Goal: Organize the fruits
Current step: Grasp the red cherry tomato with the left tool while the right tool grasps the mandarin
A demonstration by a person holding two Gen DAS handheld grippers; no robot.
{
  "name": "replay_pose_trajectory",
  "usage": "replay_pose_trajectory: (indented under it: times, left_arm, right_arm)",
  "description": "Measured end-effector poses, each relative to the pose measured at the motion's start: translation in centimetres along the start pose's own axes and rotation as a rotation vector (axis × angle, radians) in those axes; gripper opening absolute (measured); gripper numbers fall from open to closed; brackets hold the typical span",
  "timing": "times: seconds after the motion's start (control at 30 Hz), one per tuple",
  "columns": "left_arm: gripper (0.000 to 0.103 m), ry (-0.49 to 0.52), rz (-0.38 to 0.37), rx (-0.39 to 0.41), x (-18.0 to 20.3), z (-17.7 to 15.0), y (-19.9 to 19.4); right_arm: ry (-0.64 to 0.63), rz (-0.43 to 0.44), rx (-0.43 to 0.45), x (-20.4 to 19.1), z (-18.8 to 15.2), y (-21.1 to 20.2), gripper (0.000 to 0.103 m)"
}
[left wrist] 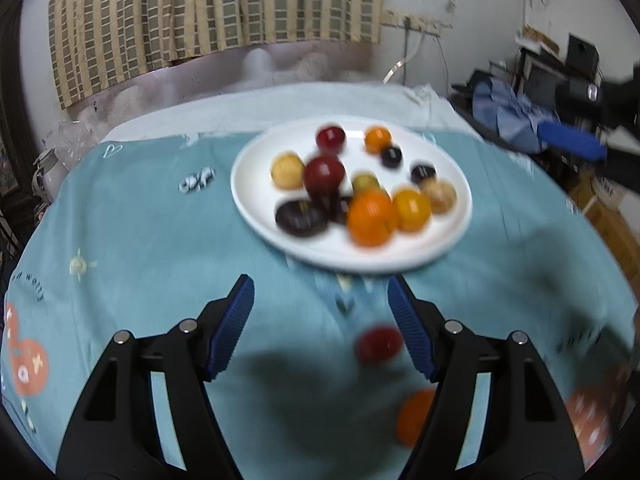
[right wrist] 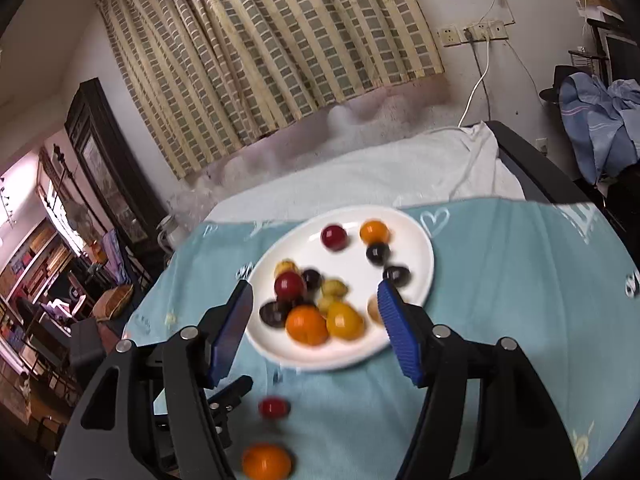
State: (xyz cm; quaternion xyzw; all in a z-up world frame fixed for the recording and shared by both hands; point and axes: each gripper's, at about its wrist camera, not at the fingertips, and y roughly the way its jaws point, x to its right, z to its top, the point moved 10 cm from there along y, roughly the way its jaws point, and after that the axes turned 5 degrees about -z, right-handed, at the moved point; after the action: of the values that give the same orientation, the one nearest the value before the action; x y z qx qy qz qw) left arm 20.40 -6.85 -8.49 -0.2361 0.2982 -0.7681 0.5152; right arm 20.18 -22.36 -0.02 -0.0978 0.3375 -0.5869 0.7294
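Note:
A white plate (left wrist: 448, 236) on the teal tablecloth holds several small fruits: red, orange, yellow, tan and dark purple. It also shows in the right wrist view (right wrist: 416, 240). A red fruit (left wrist: 378, 344) and an orange fruit (left wrist: 414, 416) lie loose on the cloth in front of the plate, also seen in the right wrist view as the red fruit (right wrist: 274, 407) and the orange fruit (right wrist: 266, 462). My left gripper (left wrist: 320, 292) is open and empty, short of the plate. My right gripper (right wrist: 316, 296) is open and empty, above the plate's near side. Both views are motion-blurred.
A white towel (right wrist: 380, 172) covers the far part of the table. A checked curtain (right wrist: 260, 52) hangs behind. Clutter and blue clothing (left wrist: 512, 116) sit to the right. Part of the left gripper (right wrist: 228, 396) shows low in the right wrist view.

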Motion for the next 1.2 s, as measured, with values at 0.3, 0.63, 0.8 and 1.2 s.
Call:
replay_pose_trajectory:
  times: [0.3, 0.63, 0.8, 1.2]
  left_arm:
    - [0.070, 0.055, -0.021, -0.037, 2.0, -2.0, 1.1]
    - [0.052, 0.072, -0.075, -0.088, 3.0, -3.1, 3.0]
    - [0.040, 0.074, -0.104, -0.090, 3.4, -3.2, 3.0]
    - [0.031, -0.041, -0.074, -0.031, -0.7, -2.6, 0.0]
  right_arm:
    - [0.003, 0.004, -0.028, 1.1, -3.7, -1.3, 0.065]
    - [-0.026, 0.009, -0.035, 0.5, -4.2, -1.4, 0.065]
    - [-0.025, 0.008, -0.045, 0.5, -4.5, -1.3, 0.065]
    - [-0.098, 0.035, -0.113, -0.9, -6.3, -0.4, 0.065]
